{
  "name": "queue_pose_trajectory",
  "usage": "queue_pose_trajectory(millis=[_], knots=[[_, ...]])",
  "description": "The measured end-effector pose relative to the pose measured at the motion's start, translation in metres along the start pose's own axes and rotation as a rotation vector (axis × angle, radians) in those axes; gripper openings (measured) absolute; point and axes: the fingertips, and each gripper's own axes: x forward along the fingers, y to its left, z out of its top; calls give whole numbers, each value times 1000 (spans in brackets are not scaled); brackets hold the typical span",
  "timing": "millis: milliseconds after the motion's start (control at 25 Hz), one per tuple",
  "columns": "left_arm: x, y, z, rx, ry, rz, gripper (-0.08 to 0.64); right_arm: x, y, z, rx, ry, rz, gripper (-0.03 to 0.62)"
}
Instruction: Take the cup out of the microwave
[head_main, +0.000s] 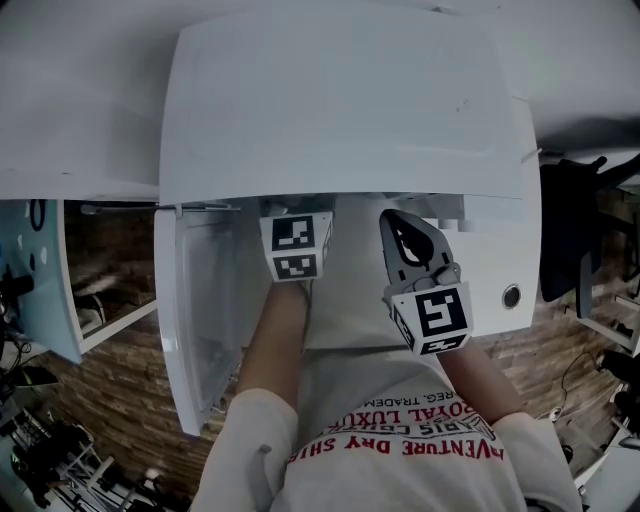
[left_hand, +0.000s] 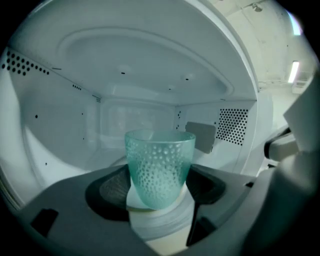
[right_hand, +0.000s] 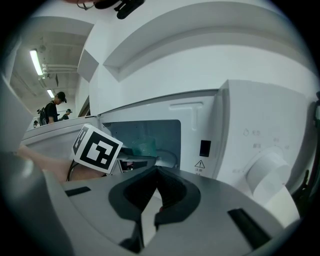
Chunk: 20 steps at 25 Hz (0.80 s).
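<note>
A teal dimpled glass cup (left_hand: 160, 170) stands upright on the white turntable (left_hand: 160, 220) inside the white microwave (head_main: 340, 100). My left gripper (left_hand: 160, 194) reaches into the cavity, its jaws open on either side of the cup, with the dark pads (left_hand: 112, 192) close beside the cup's walls. In the head view only its marker cube (head_main: 295, 248) shows at the oven's mouth. The right gripper view catches the cup (right_hand: 145, 147) through the opening. My right gripper (right_hand: 150, 202) is shut with nothing in it, and it hangs in front of the control panel (head_main: 393, 220).
The microwave door (head_main: 195, 320) hangs open to the left. A dial (right_hand: 265, 170) and a small round button (head_main: 511, 296) sit on the panel at the right. A dark chair (head_main: 580, 230) stands to the right. People (right_hand: 52, 112) stand far off in the room.
</note>
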Motion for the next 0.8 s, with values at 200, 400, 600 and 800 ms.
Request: queue_pose_trajectory(millis=[200,400,600,800], knots=[[-14,-4,-1,23,-18,2,347,-7,0,1,4,-11,-4,11],[-36,-14,-5,30,-27,-11,347,-13,1,5,2,-38,-7,12],[-67,-32,-11,30,-29,-31,347,-24,6,6,3,-54,-10,12],[-107,-48,-6,23,-65,-55,347,-42,8,10,3,-81,-28,11]])
